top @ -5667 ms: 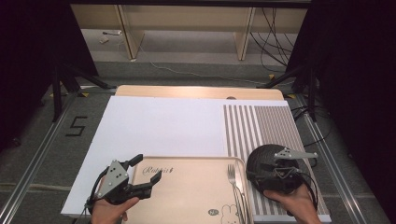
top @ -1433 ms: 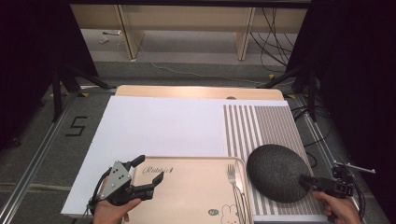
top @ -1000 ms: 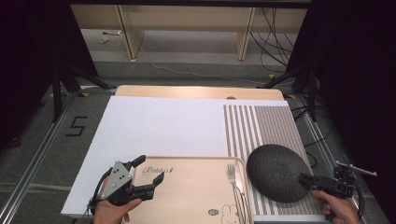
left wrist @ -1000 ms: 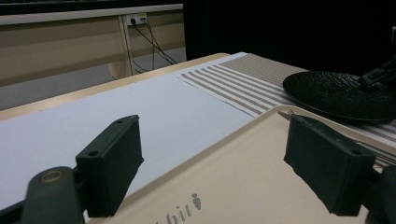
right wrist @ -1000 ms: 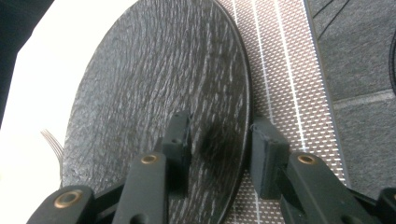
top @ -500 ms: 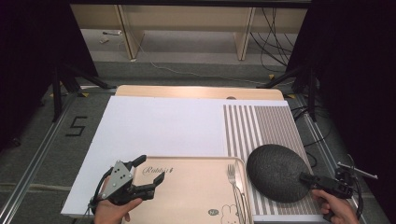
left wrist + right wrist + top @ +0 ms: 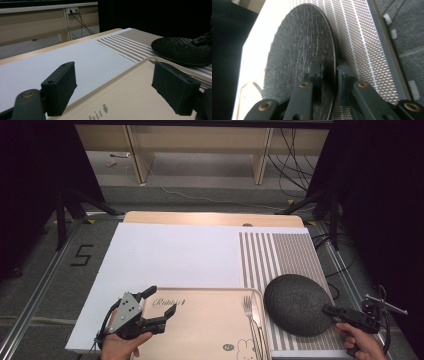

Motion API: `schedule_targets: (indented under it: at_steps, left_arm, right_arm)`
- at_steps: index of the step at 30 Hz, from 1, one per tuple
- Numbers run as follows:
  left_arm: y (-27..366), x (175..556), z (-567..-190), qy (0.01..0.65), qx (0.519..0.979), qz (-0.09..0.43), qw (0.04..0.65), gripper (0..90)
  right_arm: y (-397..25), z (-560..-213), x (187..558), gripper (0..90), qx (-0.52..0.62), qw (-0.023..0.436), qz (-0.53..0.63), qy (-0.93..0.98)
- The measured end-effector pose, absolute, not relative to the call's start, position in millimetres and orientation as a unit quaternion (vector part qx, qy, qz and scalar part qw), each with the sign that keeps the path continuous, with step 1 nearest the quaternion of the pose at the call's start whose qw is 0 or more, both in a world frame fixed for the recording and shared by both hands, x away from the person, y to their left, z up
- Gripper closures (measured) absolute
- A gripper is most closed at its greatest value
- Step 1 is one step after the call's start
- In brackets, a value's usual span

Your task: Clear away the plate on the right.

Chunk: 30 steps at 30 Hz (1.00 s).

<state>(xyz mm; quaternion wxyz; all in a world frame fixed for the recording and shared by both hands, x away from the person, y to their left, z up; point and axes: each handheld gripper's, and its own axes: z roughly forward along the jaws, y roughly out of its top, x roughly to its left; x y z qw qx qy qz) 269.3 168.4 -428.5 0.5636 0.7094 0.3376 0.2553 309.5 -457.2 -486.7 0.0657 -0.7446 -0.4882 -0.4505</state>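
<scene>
Right gripper (image 7: pixel 327 309) at black plate (image 7: pixel 296 304) (rim)

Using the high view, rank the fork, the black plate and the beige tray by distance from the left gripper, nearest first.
1. Beige tray: directly under the left gripper, whose open fingers sit over its left edge.
2. Fork: at the tray's right edge.
3. Black plate: farther right on the striped mat, its rim between the right gripper fingers.
</scene>
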Motion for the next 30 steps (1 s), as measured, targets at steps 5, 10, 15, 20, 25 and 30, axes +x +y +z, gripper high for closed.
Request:
schedule_targets:
  at_steps: [5, 10, 15, 20, 25, 30]
  left_arm:
    - [168, 269, -429, 0.337, 0.710, 0.255, 0.563, 18.7]
    - [169, 269, -428, 0.338, 0.709, 0.256, 0.564, 18.7]
    - [169, 269, -428, 0.338, 0.709, 0.257, 0.564, 18.7]
    - [169, 269, -428, 0.338, 0.708, 0.257, 0.564, 18.7]
    - [169, 269, -428, 0.338, 0.708, 0.258, 0.564, 18.7]
    - [169, 269, -428, 0.338, 0.708, 0.258, 0.564, 18.7]
  right_arm:
    - [-457, -481, 309, 82.3, -0.738, 0.070, -0.470, -0.480]
    - [-460, -482, 308, 85.4, -0.737, 0.082, -0.486, -0.463]
    - [-458, -473, 308, 87.2, -0.729, 0.074, -0.496, -0.466]
    - [-458, -473, 308, 87.5, -0.730, 0.072, -0.498, -0.462]
    - [-458, -472, 308, 87.2, -0.727, 0.073, -0.504, -0.462]
    - [-456, -469, 308, 87.0, -0.726, 0.072, -0.506, -0.460]
